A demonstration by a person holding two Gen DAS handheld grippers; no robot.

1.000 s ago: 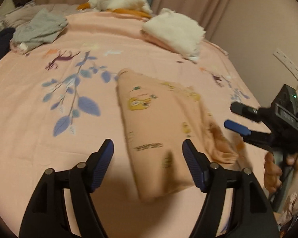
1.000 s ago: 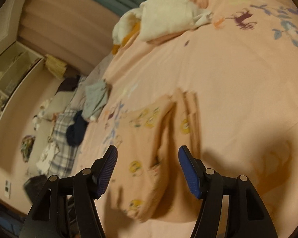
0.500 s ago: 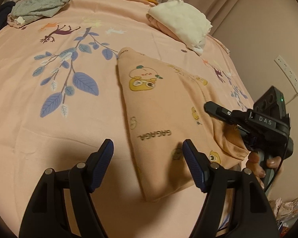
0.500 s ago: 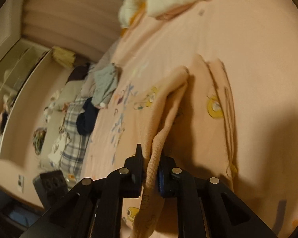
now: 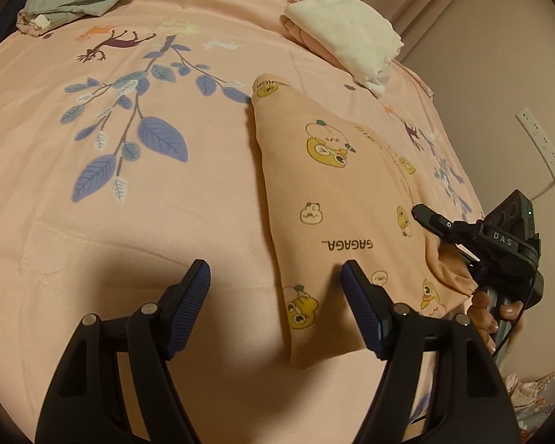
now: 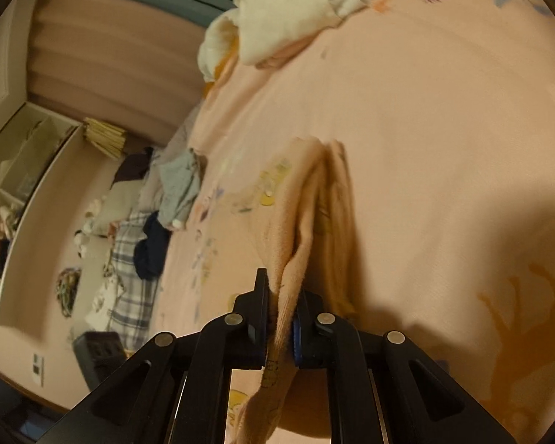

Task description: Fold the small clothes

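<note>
Clearly a fold is being set up on the peach printed garment (image 5: 336,199), which lies in a long strip on the pink bedsheet (image 5: 203,203), running from about twelve o'clock down to six in the left wrist view. Starting at the left, the left gripper (image 5: 275,309) hangs over the near end with its jaws wide and nothing between them; its left finger is over bare sheet at seven o'clock and its right finger (image 5: 362,310) over the cloth at five o'clock. Further right, at three to four o'clock, the right gripper (image 5: 431,222) and the hand (image 5: 486,309) holding it sit at the garment's right edge, where the cloth bunches. My reading is that one corner is taken and the other is not yet; the next move calls for the left jaws to close on the near hem so both ends can travel together, without dragging the layers apart. The right wrist view shows what the left cannot: the right gripper (image 6: 281,314) is pinched narrow on a ridge of the garment (image 6: 314,199), fabric pressed between the pads and draping below at six o'clock. It also takes in shelves (image 6: 14,170) at nine o'clock. Only the left view shows the garment's whole outline and the white folded cloth (image 5: 347,37) at one o'clock.
</note>
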